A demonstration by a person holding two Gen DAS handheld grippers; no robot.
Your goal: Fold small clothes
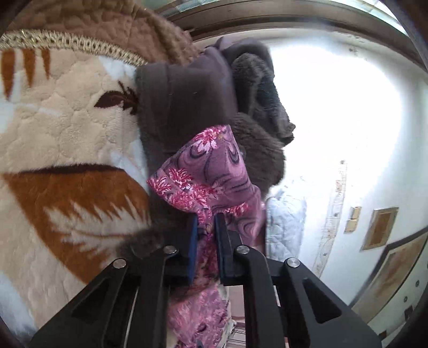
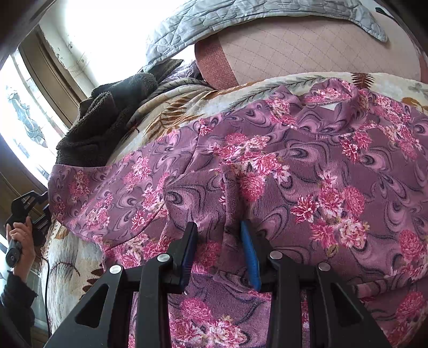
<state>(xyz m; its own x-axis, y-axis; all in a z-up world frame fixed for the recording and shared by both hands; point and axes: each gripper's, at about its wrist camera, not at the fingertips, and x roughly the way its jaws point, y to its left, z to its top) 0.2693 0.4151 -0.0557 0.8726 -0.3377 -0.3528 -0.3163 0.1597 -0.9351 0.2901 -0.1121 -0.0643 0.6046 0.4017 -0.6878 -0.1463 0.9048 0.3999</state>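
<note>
A purple garment with pink flowers point(image 2: 281, 171) lies spread on a patterned blanket point(image 2: 187, 107). My right gripper point(image 2: 219, 227) sits over its near edge with a raised fold of the cloth between its blue-padded fingers, closed on it. My left gripper point(image 1: 206, 219) is shut on a corner of the same floral garment point(image 1: 208, 171) and holds it up beside the blanket point(image 1: 67, 133). The left gripper also shows in the right wrist view point(image 2: 40, 208) at the far left, held by a hand.
A dark brown fleece pile point(image 1: 214, 88) lies past the garment, also in the right wrist view point(image 2: 107, 120). A grey quilt point(image 2: 240, 24) and a pink mattress point(image 2: 321, 53) lie behind. A bright window point(image 1: 334, 107) and wall are to the right.
</note>
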